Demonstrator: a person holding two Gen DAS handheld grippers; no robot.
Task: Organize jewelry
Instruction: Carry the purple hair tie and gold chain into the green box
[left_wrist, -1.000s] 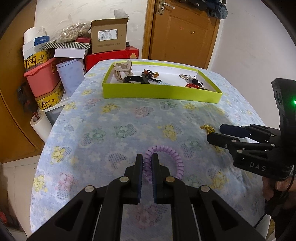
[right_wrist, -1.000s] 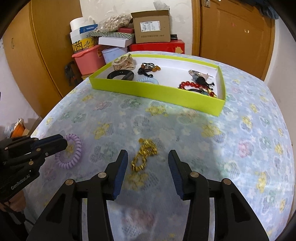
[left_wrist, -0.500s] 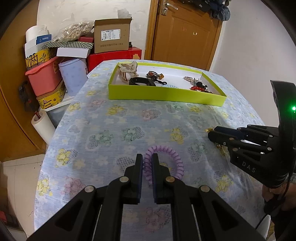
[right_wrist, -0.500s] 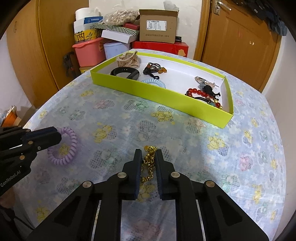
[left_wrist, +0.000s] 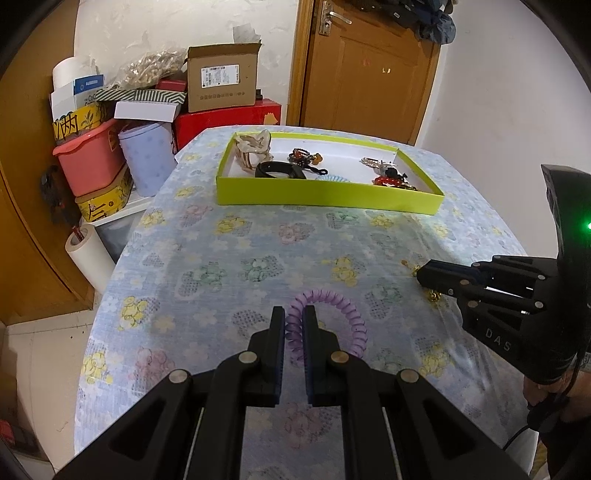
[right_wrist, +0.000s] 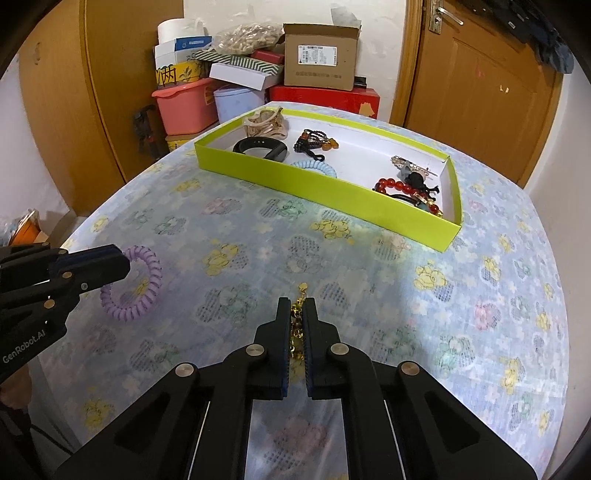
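My left gripper (left_wrist: 294, 314) is shut on the near side of a purple spiral hair tie (left_wrist: 347, 314), which hangs above the flowered tablecloth; it also shows in the right wrist view (right_wrist: 144, 291). My right gripper (right_wrist: 296, 306) is shut on a gold chain (right_wrist: 297, 325), whose round tag (right_wrist: 303, 285) sticks out past the tips. The gripper also shows in the left wrist view (left_wrist: 424, 277). A lime-green tray (left_wrist: 332, 194) at the far side holds several pieces of jewelry.
The tray (right_wrist: 325, 184) holds a black band (right_wrist: 260, 147), a blue hair tie (right_wrist: 317, 168), red beads (right_wrist: 395, 184) and a beige claw clip (right_wrist: 266, 123). Boxes and tubs (left_wrist: 110, 147) are stacked beyond the table's far left edge. A wooden door (left_wrist: 369, 70) stands behind.
My right gripper closed on the gold chain and lifted it. Both grippers have pulled back and up from the table, each with its piece held.
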